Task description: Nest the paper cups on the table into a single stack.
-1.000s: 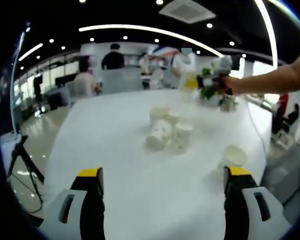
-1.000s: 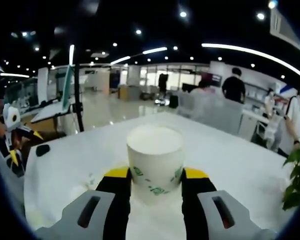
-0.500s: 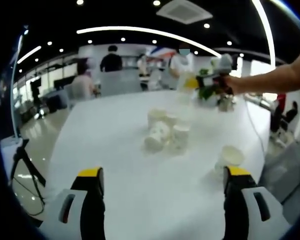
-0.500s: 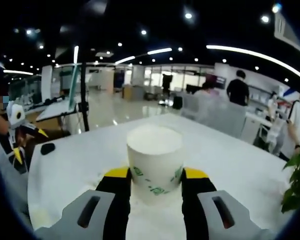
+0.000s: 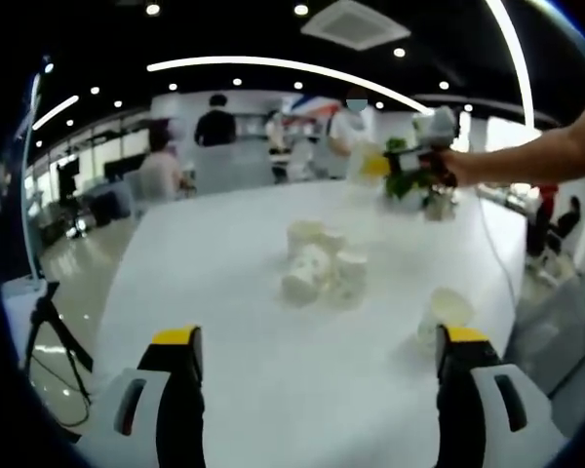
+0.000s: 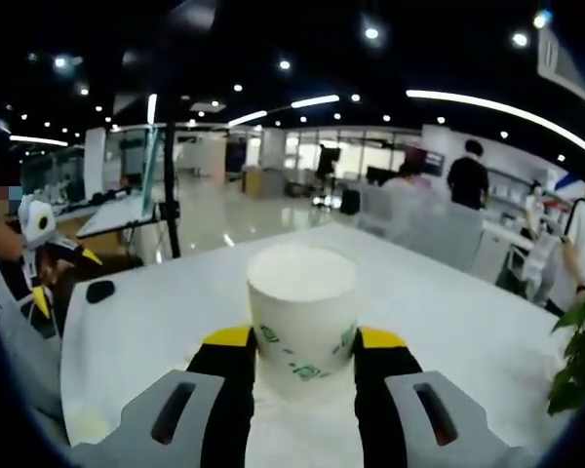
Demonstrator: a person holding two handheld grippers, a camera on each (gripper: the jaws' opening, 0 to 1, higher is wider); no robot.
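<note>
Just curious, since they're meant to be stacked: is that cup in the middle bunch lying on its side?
Yes, tipped. One cup in the cluster lies on its side, while its neighbours stand upright on the table.

A cluster of white paper cups [image 5: 319,268] sits mid-table, some upright and one tipped on its side. Another cup [image 5: 447,308] lies apart from them near the table's edge. One upright white cup [image 6: 303,312] with green print is clamped between jaws

A cluster of cups [image 5: 317,268] sits mid-table [image 5: 224,292], one lone cup [image 5: 447,310] off to its right.
</note>
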